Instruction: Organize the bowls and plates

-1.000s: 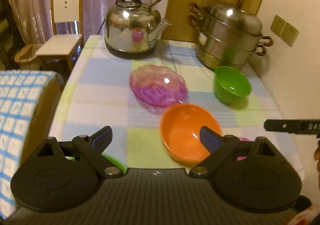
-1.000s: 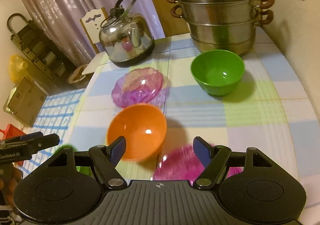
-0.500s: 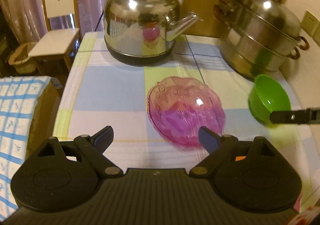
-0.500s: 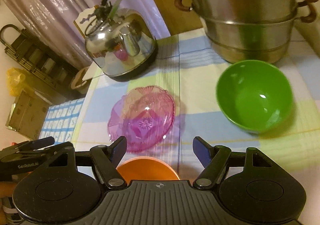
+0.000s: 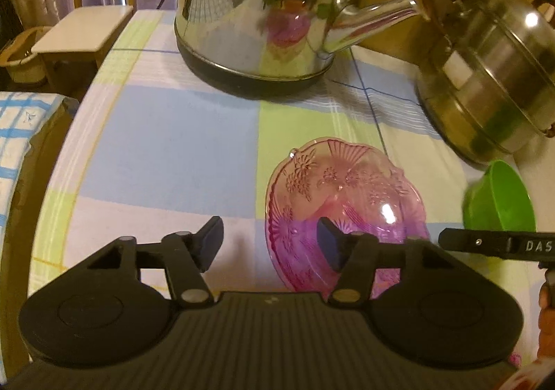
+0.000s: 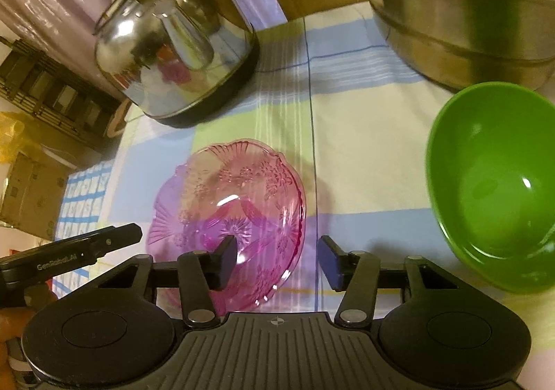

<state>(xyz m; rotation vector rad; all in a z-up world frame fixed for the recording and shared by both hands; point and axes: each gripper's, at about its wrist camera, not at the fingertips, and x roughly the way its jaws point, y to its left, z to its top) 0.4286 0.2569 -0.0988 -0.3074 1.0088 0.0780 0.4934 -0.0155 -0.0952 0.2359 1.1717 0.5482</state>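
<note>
pink glass plate (image 5: 347, 196): patterned, upright, on tablecloth | green bowl (image 6: 492, 164): upright, empty, to its right

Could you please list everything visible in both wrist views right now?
Dish: one, clear pink, table centre, between both grippers.
Bowl: one, green, right of the dish.
Kettle: one, steel, behind the dish.
Steamer: one, steel, back right.
Tablecloth: one, pastel checks, covers the table.
Chair: one, white seat, beyond the table's left corner.
Left gripper: black, jaws open at the dish's left rim.
Right gripper: black, jaws open at its right rim.
</note>
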